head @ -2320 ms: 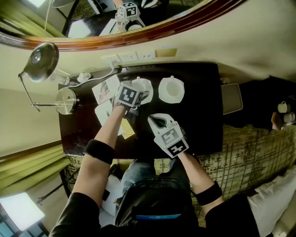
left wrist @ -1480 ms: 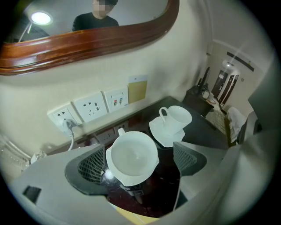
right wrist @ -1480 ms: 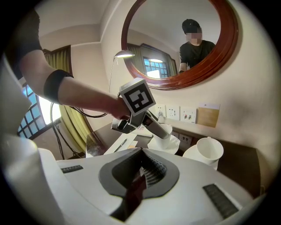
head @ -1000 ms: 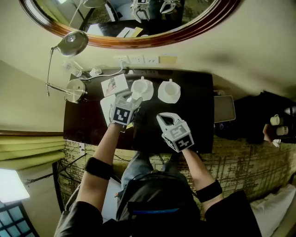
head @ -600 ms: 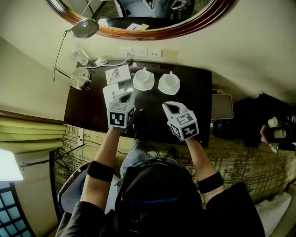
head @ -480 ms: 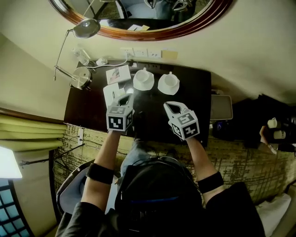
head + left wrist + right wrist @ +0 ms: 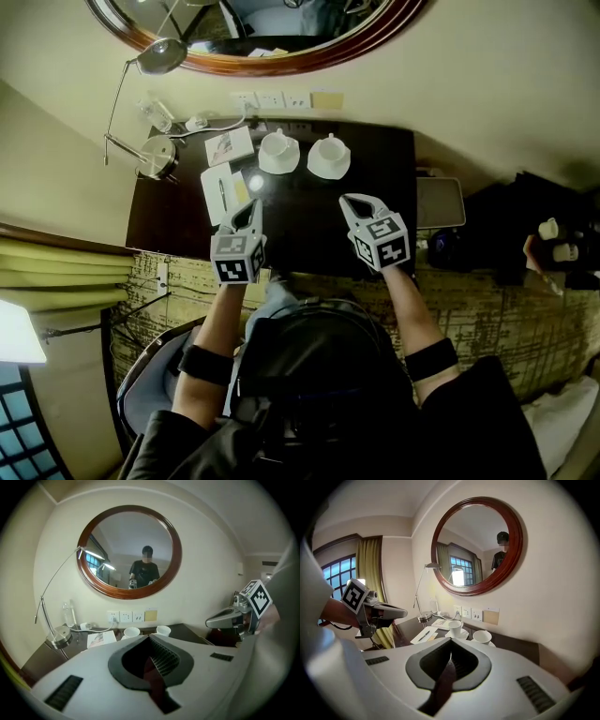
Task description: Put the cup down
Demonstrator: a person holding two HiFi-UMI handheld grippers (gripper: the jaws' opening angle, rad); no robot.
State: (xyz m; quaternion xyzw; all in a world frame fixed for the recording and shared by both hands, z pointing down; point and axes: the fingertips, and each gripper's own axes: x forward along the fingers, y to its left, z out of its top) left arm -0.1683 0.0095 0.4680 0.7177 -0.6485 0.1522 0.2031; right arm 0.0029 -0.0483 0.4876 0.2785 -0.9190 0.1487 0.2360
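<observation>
Honestly, nothing readable here. The cube (image 7: 235, 270) on the left hand-held gripper (image 7: 253, 204) and the one on the right hand-held gripper (image 7: 349, 200) only carry black-and-white square code patterns, no letters or digits. The leaflet (image 7: 230, 145) on the table (image 7: 309, 216) has a picture and some print, but it's way too small to make out. Same for the white sheet (image 7: 223, 192) beside it. The cream plate (image 7: 326, 99) next to the sockets (image 7: 270, 99) shows no lettering I can tell.
</observation>
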